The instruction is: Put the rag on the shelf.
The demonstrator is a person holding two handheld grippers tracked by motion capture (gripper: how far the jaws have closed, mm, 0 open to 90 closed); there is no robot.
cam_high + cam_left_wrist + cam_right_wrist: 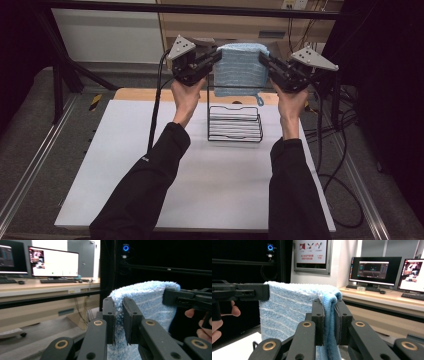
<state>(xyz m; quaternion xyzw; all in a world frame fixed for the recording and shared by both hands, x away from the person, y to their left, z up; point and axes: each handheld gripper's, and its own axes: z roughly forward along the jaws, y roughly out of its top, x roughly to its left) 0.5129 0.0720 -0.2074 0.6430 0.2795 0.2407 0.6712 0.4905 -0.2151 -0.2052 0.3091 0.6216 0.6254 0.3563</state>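
While you hold the light-blue striped terry towel (240, 70) above the black wire rack (235, 124) on the white worktop (150, 170), your left gripper (119, 315) pinches its edge; your right gripper (329, 317) clamps the opposite edge.

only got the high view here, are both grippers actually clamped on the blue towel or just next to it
Observer: Yes. In the left gripper view, the left gripper pinches the towel's edge between its pads.
Operator: and the right one
Observer: In the right gripper view, the right gripper is shut on a bunched fold of the other top corner.
Operator: is it folded
Observer: Yes, doubled over at the top, with pale stripes across it.
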